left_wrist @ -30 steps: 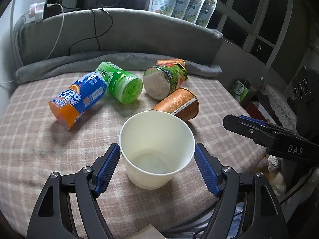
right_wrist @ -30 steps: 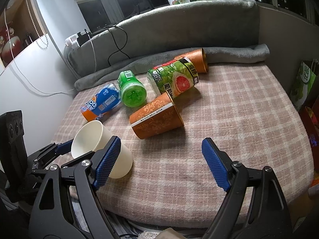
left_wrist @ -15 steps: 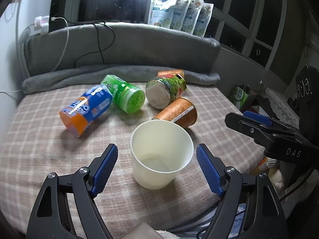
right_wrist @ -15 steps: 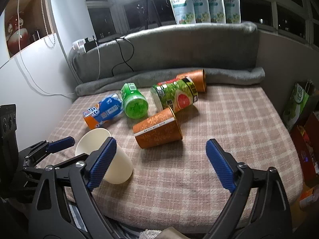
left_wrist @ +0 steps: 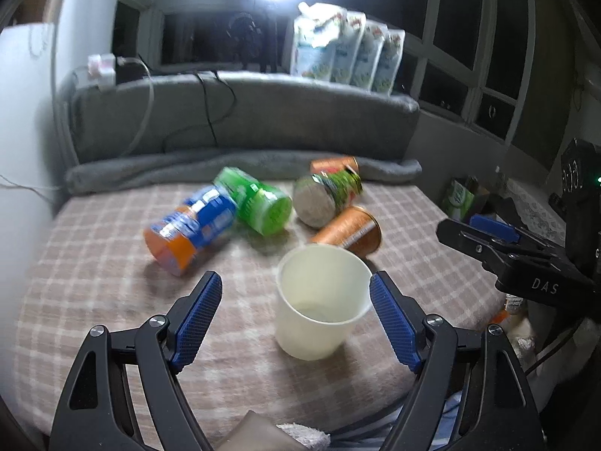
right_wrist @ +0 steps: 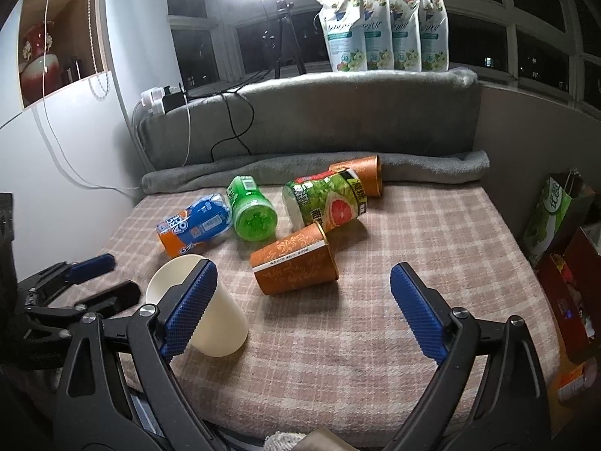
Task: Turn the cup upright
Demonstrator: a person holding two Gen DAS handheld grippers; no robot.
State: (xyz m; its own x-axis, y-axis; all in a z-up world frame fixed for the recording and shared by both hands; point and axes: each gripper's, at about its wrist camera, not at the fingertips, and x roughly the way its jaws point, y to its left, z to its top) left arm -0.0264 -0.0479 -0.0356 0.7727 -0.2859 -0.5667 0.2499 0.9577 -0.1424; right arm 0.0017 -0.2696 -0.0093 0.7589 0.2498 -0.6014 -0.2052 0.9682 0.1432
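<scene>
- Presently, the white paper cup (left_wrist: pixel 322 300) is found standing mouth-up on the checked blanket (left_wrist: pixel 94 282), right of centre in the lower half of the left wrist view.
- The left gripper (left_wrist: pixel 296 319) is held wide, empty, its pads either side of the cup and untouched by it.
- The right gripper (right_wrist: pixel 300 312) is likewise spread wide, with nothing between its pads.
- The flip is judged complete for this cup.
- The orange patterned cup (right_wrist: pixel 295 265), lying on its side mid-frame, is judged the next candidate; a grasp across its wall is called for.
</scene>
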